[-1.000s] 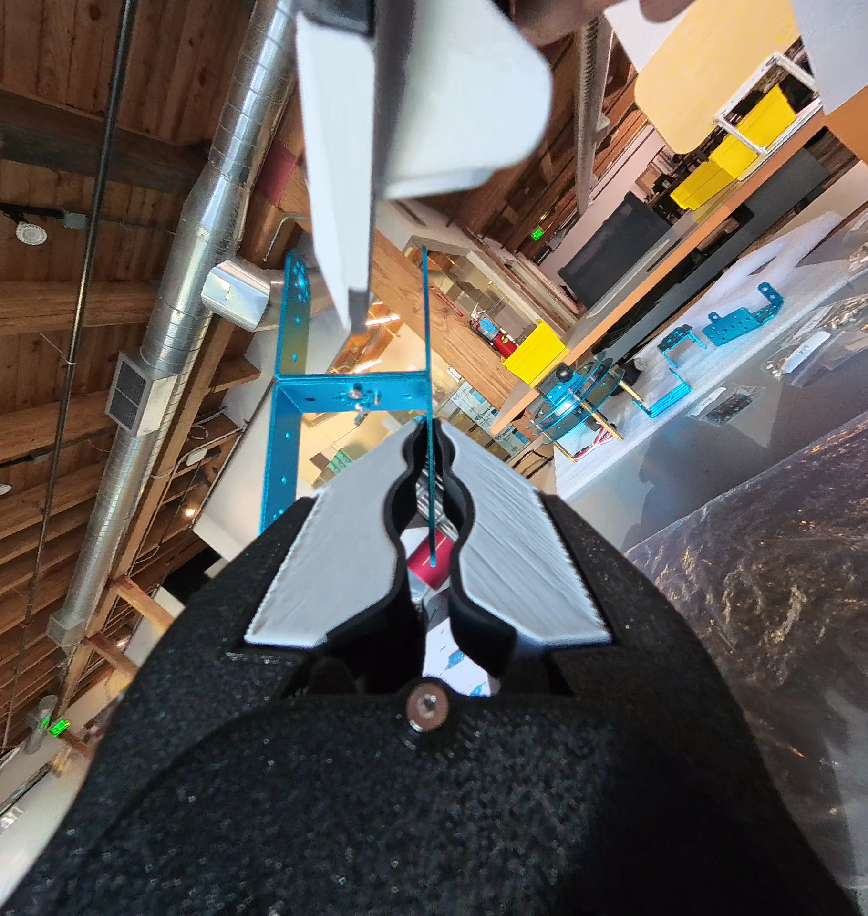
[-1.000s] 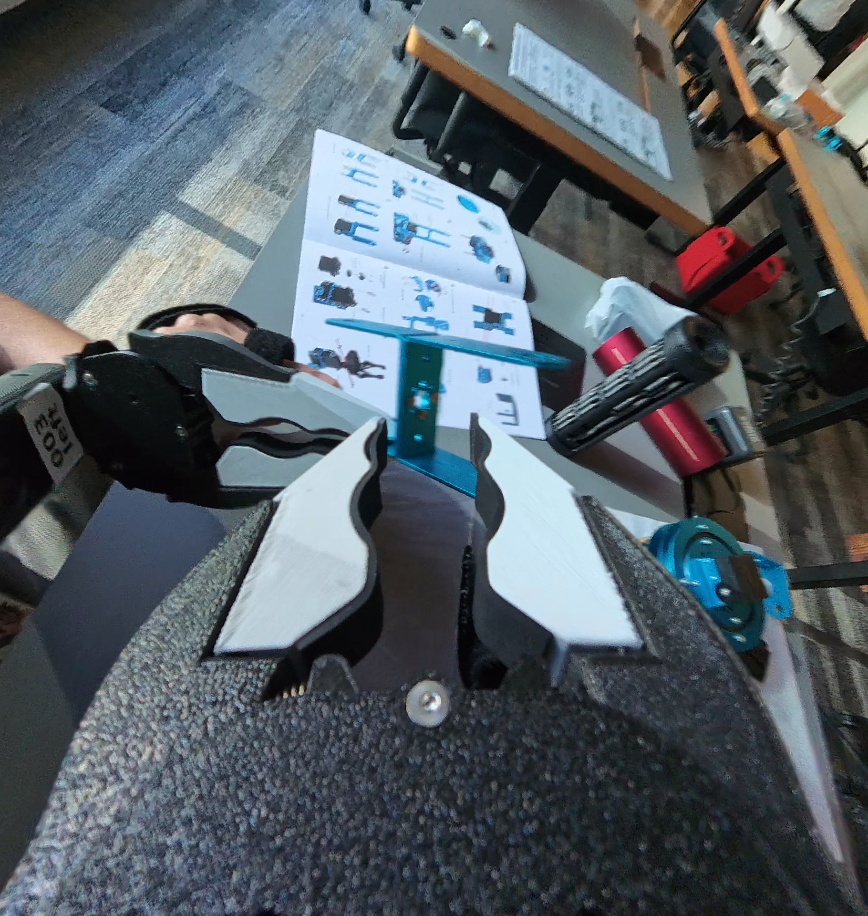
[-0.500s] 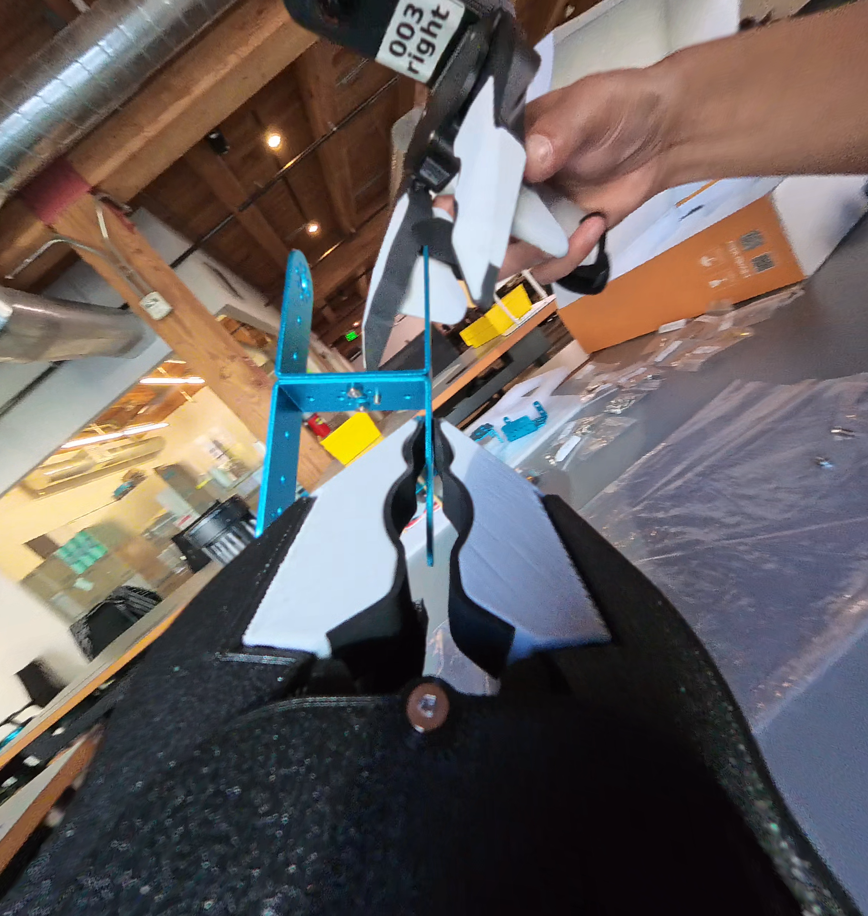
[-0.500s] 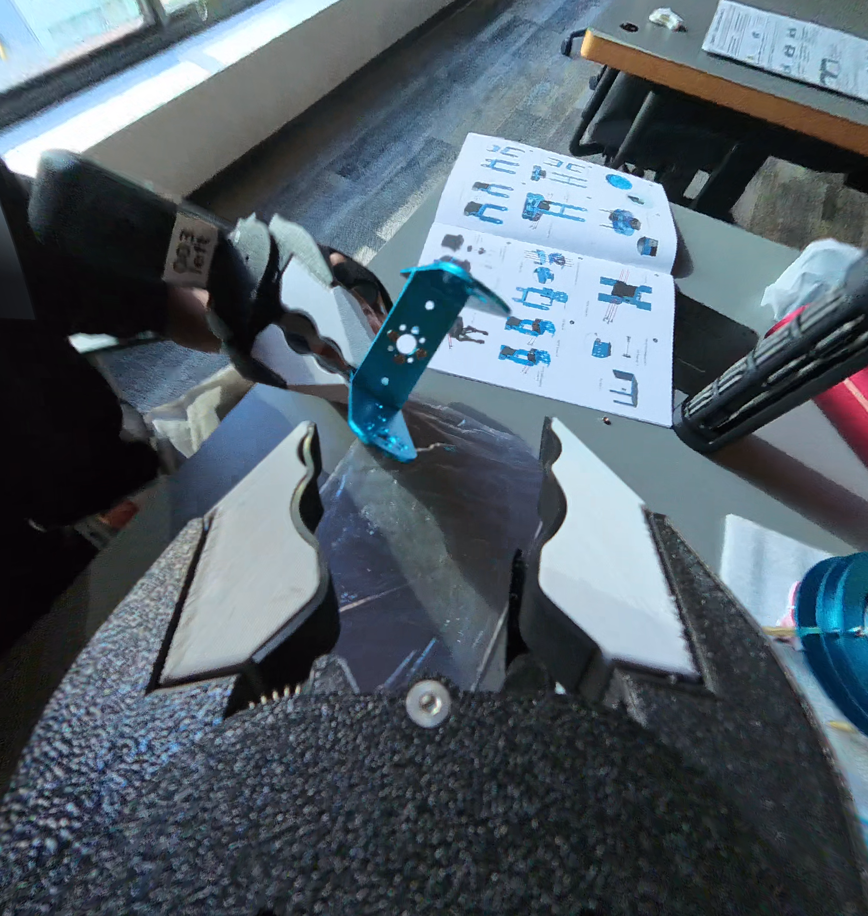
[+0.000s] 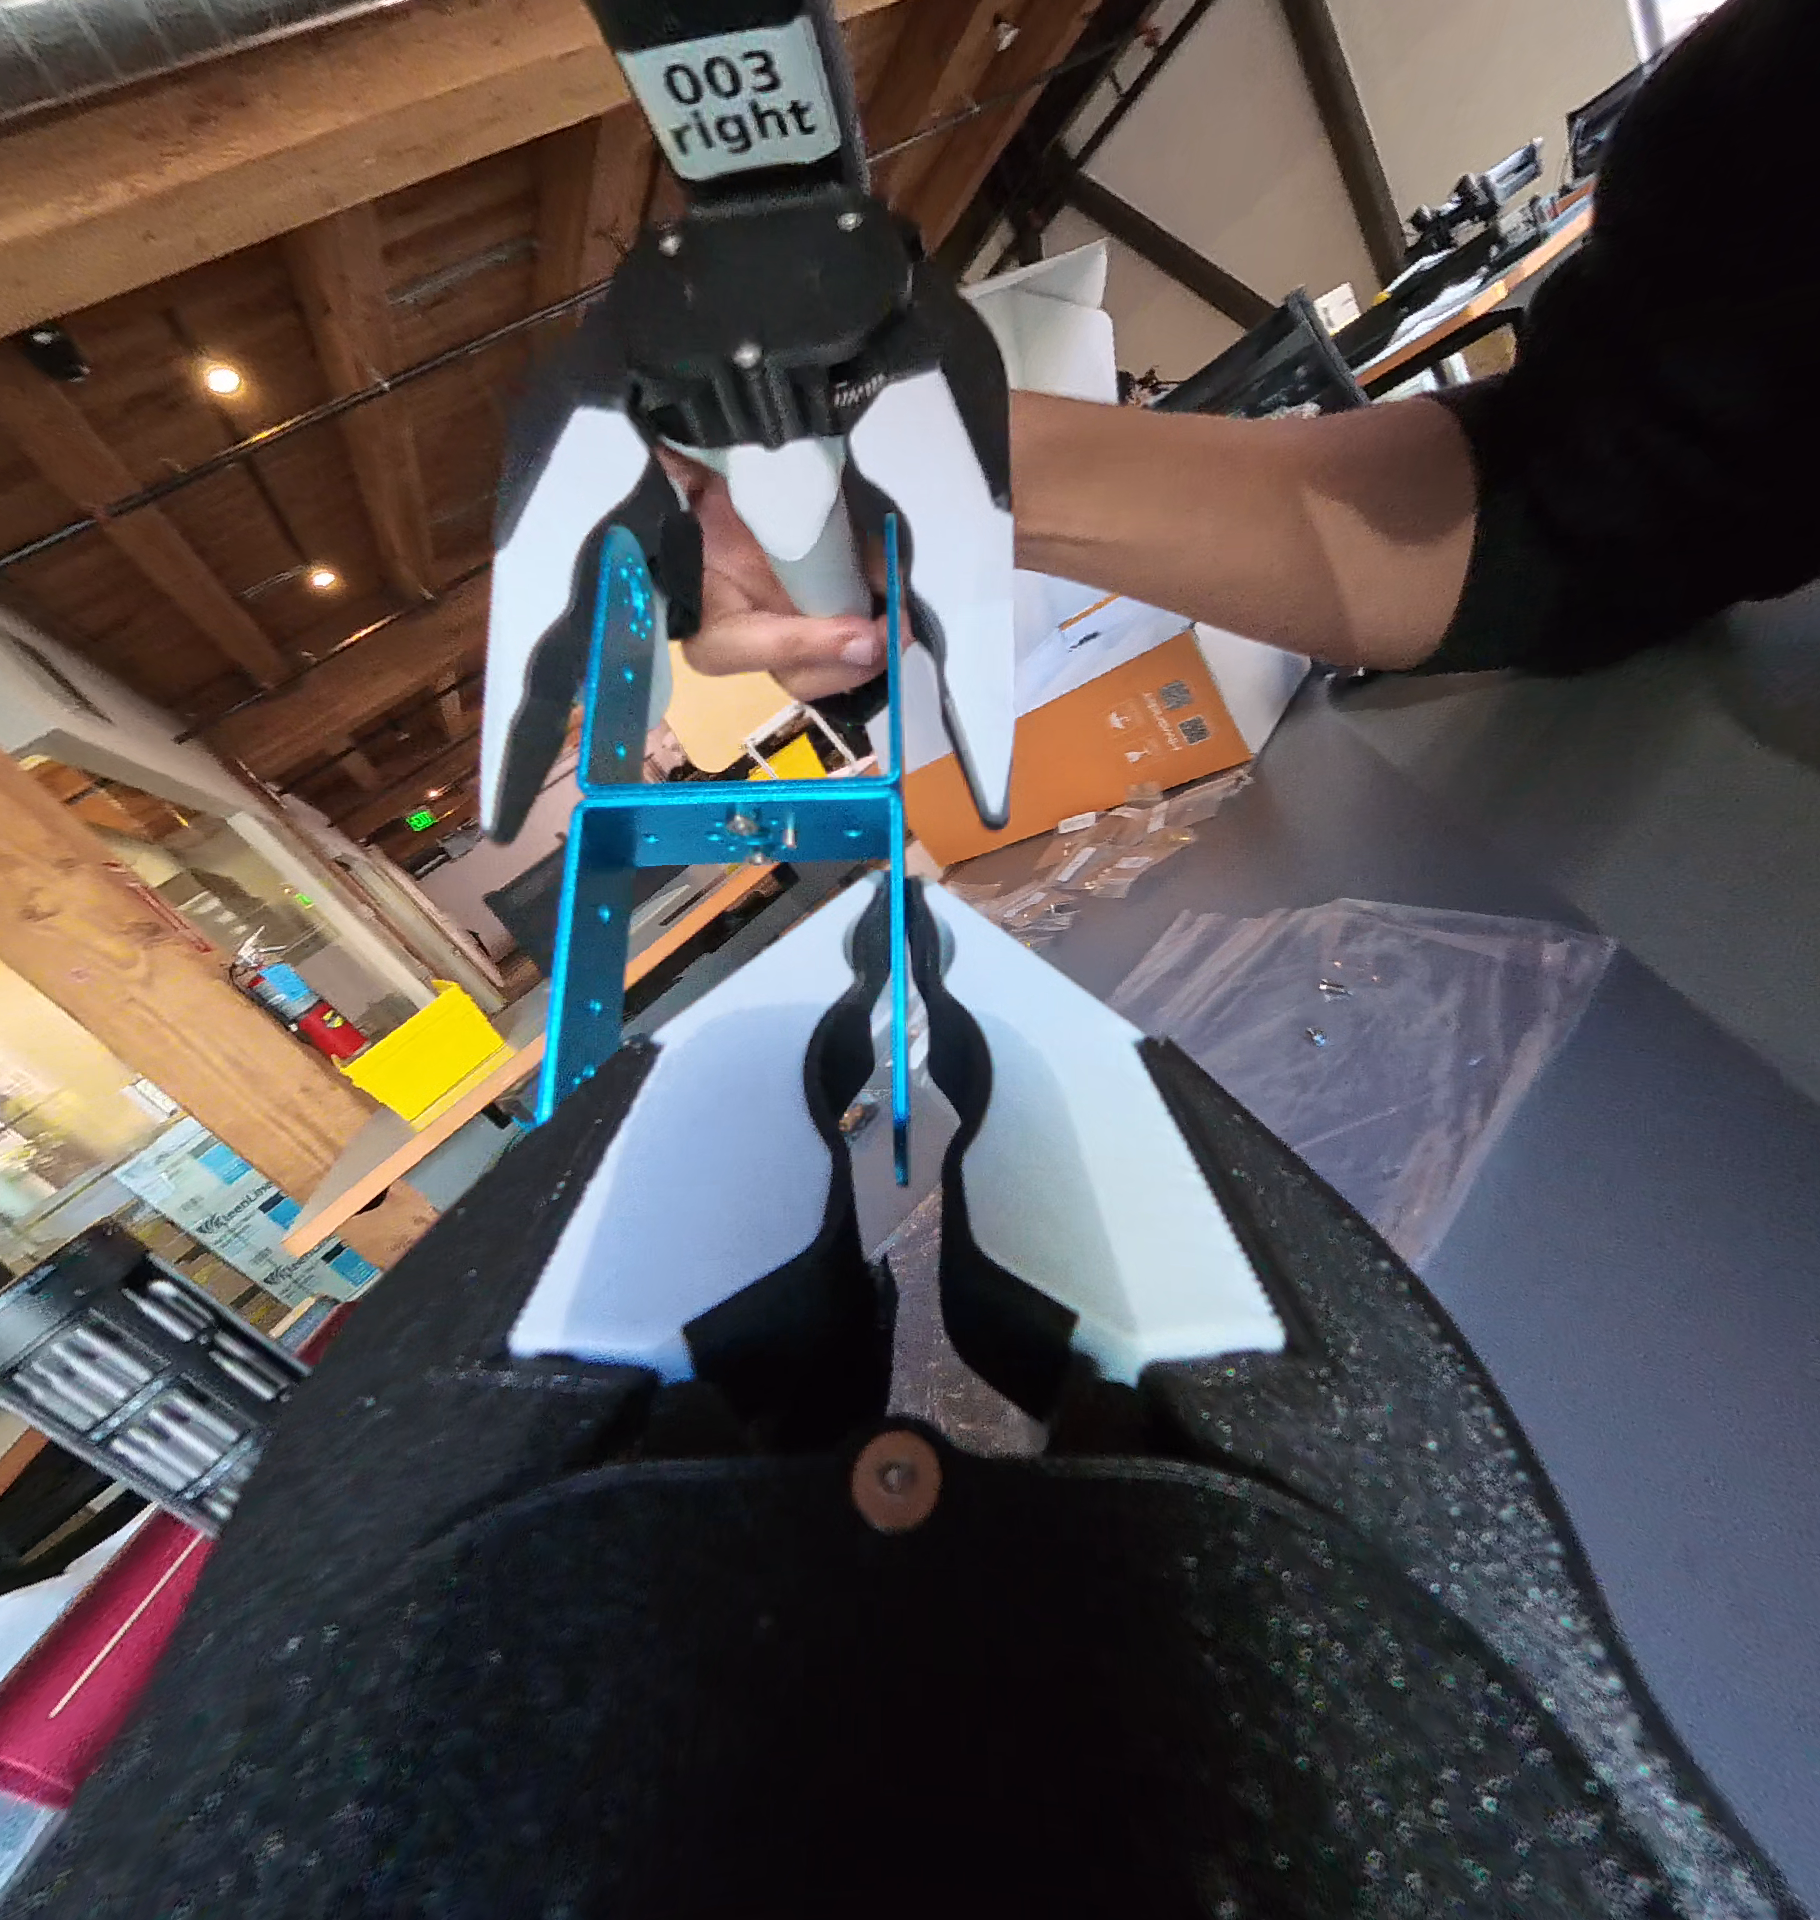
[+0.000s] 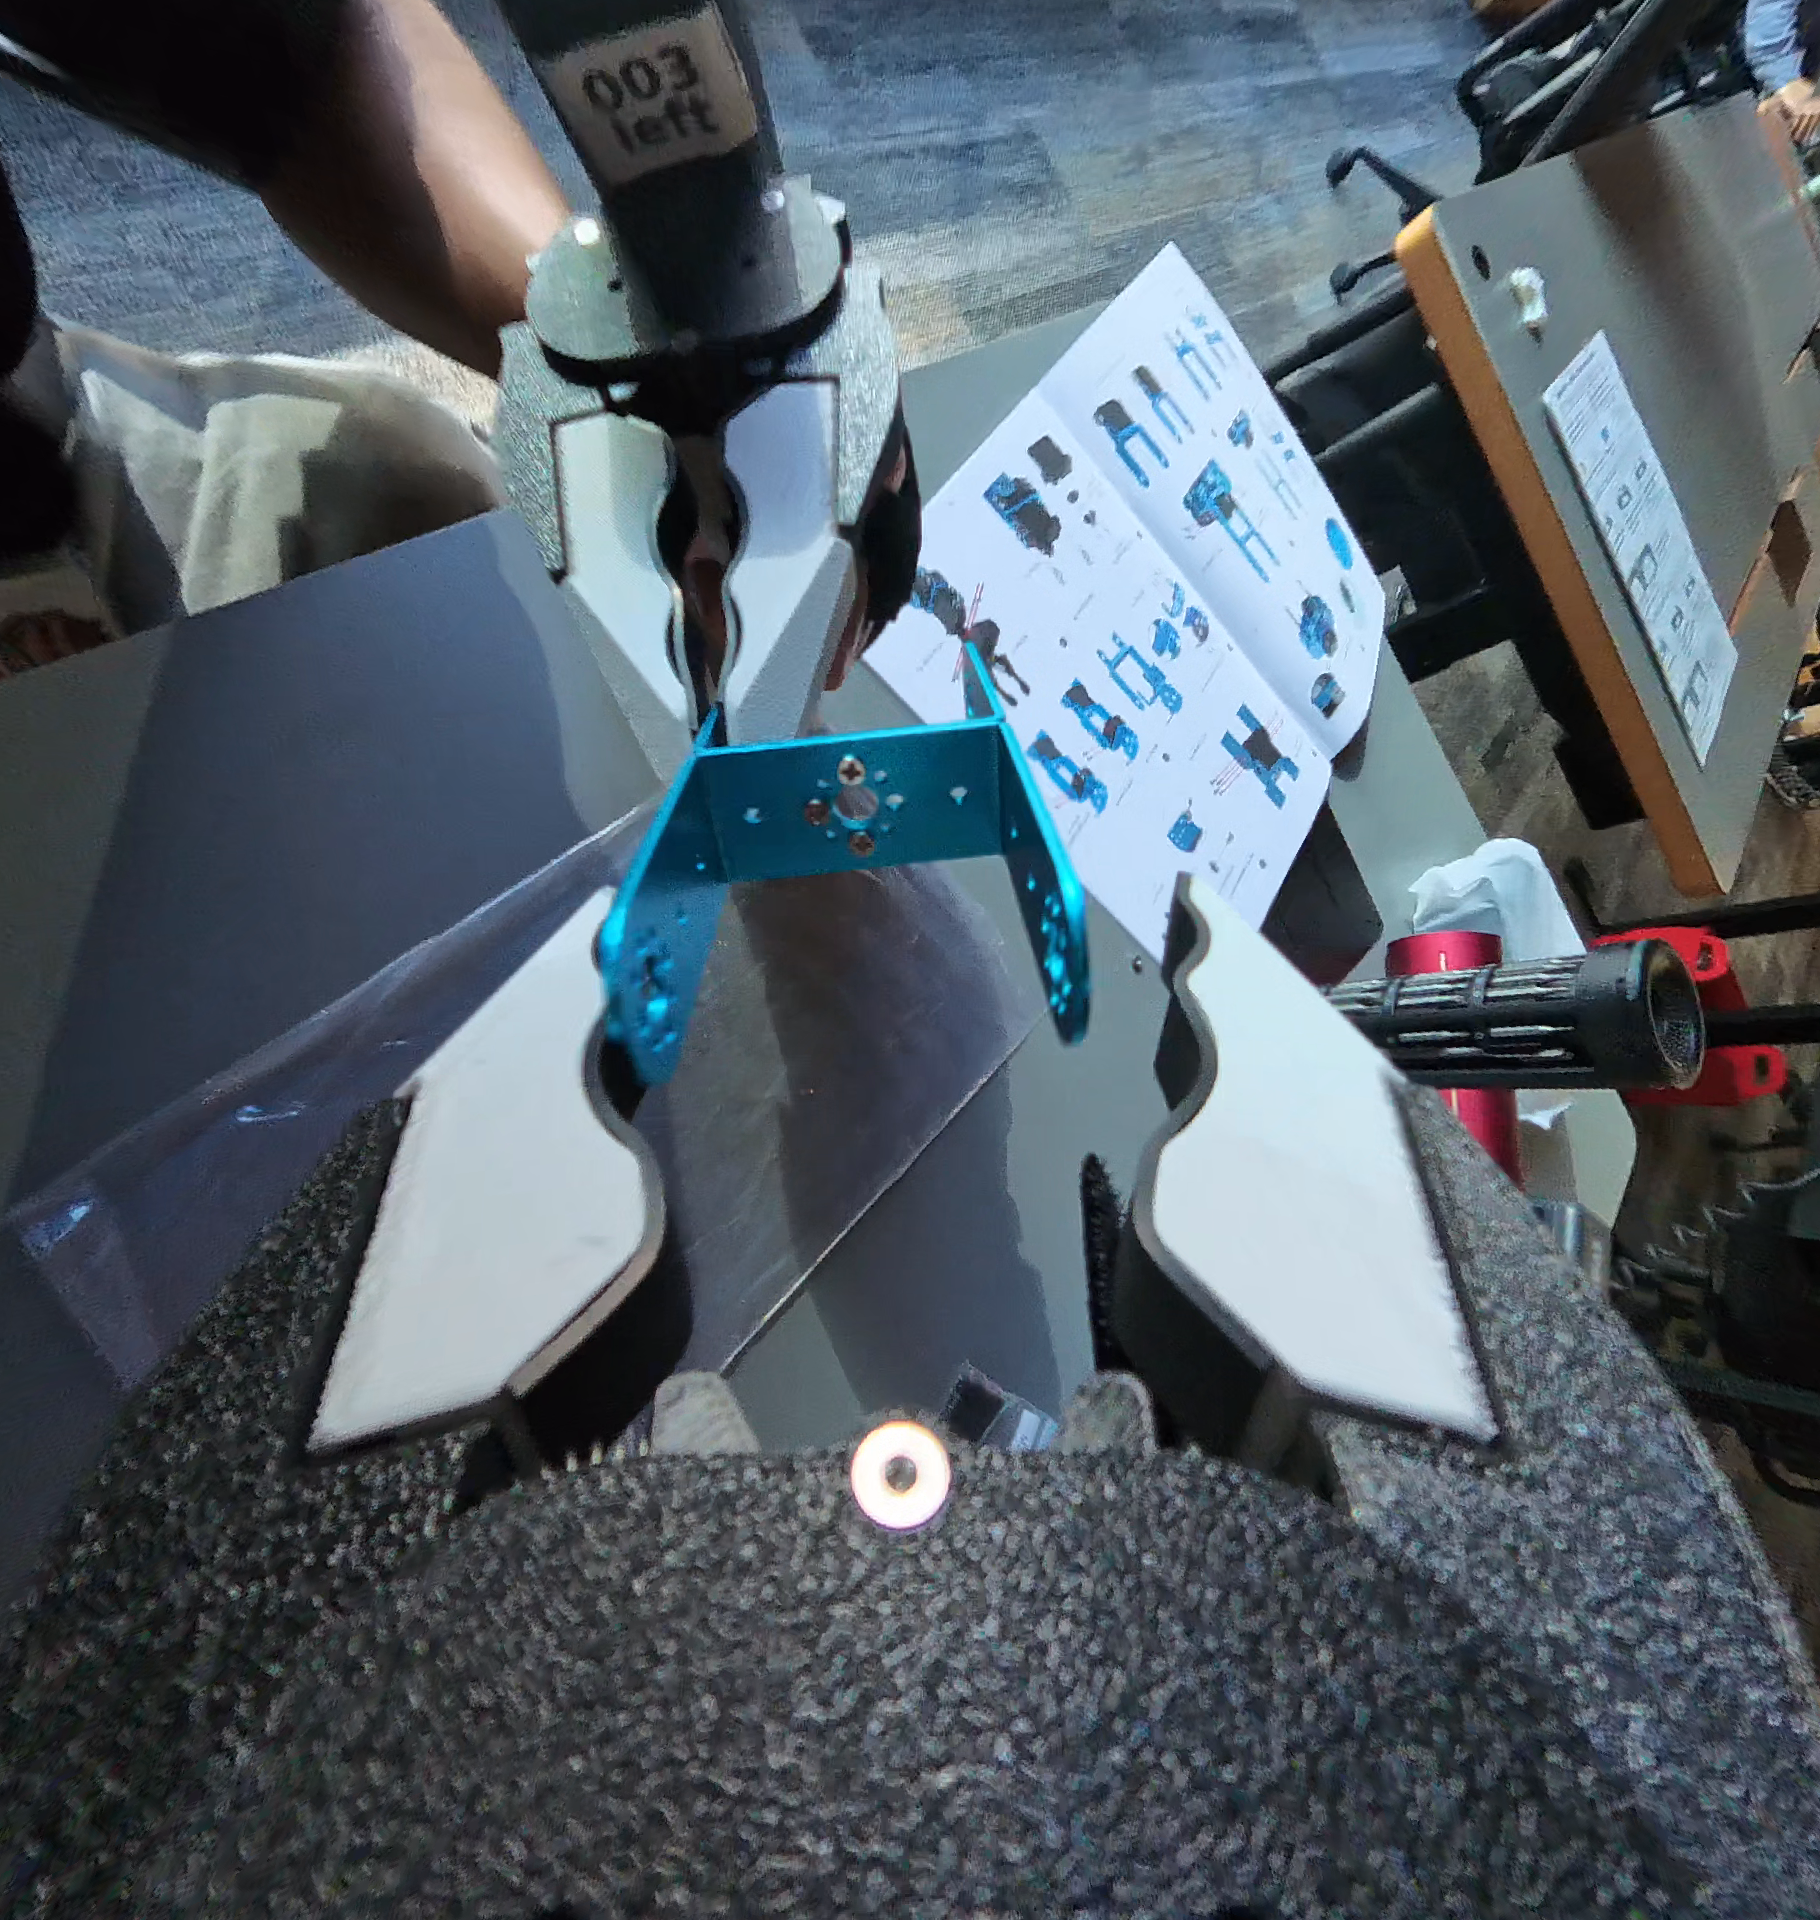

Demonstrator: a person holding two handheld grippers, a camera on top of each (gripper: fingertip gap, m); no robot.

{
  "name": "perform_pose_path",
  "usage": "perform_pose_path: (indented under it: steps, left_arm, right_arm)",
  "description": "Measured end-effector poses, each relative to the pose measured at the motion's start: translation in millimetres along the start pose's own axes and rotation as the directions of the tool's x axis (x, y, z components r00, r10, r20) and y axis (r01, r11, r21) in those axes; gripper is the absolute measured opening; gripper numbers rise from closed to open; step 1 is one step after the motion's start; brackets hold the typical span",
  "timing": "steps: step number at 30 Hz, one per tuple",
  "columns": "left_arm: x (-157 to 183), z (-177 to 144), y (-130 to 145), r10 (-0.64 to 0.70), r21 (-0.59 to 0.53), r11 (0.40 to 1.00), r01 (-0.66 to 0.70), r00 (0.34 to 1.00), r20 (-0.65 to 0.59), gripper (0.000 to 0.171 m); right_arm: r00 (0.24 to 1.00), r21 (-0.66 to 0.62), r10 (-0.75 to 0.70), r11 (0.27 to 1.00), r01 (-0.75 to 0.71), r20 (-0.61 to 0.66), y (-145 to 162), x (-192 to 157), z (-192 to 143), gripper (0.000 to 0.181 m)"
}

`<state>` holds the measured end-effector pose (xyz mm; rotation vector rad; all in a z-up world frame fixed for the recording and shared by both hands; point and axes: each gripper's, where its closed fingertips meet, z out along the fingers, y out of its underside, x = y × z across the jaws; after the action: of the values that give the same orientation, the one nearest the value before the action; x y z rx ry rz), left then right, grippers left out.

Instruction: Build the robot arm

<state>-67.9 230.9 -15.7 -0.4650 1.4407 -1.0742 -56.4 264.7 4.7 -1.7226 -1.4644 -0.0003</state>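
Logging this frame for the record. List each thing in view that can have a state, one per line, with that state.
left gripper: jaws shut on one side plate of the blue bracket.
right gripper: jaws open, straddling the bracket's two arms.
blue bracket: held in the air, upper arms pointing toward the right gripper.
instruction booklet: open, flat on the table.
clear plastic sheet: lying flat on the table.

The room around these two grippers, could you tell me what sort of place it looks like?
Probably a workshop or maker space. An open instruction booklet lies on the grey table, small bagged parts are scattered there, and yellow storage bins sit under exposed timber beams.
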Motion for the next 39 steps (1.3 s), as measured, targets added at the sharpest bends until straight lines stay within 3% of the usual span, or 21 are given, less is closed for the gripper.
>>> perform_pose_path:
  steps: [4, 7, 10, 12, 16, 18, 20, 24, 30, 34, 36, 39]
  left_arm:
    - [3, 2, 1, 0.014, -0.011, 1.0, -0.014, 1.0, -0.007, 0.001]
    - [1, -1, -5, -0.018, 0.022, 1.0, 0.018, 1.0, -0.008, 0.001]
    - [-2, -5, -13, -0.051, 0.073, 0.996, 0.051, 0.999, -0.011, 0.001]
    - [-3, -7, -16, -0.076, 0.092, 0.993, 0.078, 0.997, -0.02, 0.001]
    - [-1, -5, -12, -0.053, 0.067, 0.996, 0.055, 0.998, -0.03, 0.001]
    - [3, -5, -10, -0.056, 0.058, 0.997, 0.059, 0.997, -0.051, 0.001]
    - [5, -4, -6, -0.044, 0.04, 0.998, 0.047, 0.997, -0.062, 0.001]
    - [5, -6, 11, -0.048, -0.026, 0.999, 0.046, 0.995, -0.09, 0.001]
    - [3, -4, 36, -0.042, -0.134, 0.991, 0.028, 0.994, -0.102, 0.001]
    - [10, 0, 46, -0.024, -0.187, 0.982, -0.001, 0.991, -0.129, 0.001]
    - [14, 1, 53, -0.036, -0.219, 0.976, 0.002, 0.988, -0.151, 0.001]
    - [18, 0, 60, -0.05, -0.274, 0.962, -0.002, 0.982, -0.183, 0.001]
  right_arm:
    - [1.0, 0.025, -0.022, 0.999, 0.022, 0.009, 3, -6, 5, 0.088]
    - [0.999, 0.073, 0.006, 0.997, -0.009, 0.033, 4, -11, 8, 0.093]
    - [0.997, 0.308, 0.061, 0.949, -0.07, 0.039, -13, -10, 7, 0.09]
    - [0.996, 0.459, 0.083, 0.884, -0.087, 0.03, -23, -10, 9, 0.073]
    - [0.993, 0.522, 0.12, 0.845, -0.115, 0.026, -28, -7, 14, 0.081]
    - [0.995, 0.543, 0.102, 0.834, -0.097, 0.021, -29, -8, 11, 0.076]
    - [0.996, 0.496, 0.094, 0.864, -0.086, 0.009, -19, -9, 11, 0.074]
    - [0.986, 0.321, 0.163, 0.933, -0.163, 0.025, 19, -11, 8, 0.097]
    - [0.988, 0.134, 0.09, 0.988, -0.073, -0.128, 38, -12, -6, 0.105]
    - [0.992, 0.018, 0.049, 0.999, -0.047, -0.117, 48, -15, 6, 0.092]
    - [0.991, -0.022, 0.003, 1.0, -0.006, -0.134, 54, -16, 10, 0.066]
    - [0.994, -0.06, 0.034, 0.997, -0.04, -0.108, 64, -19, 15, 0.065]
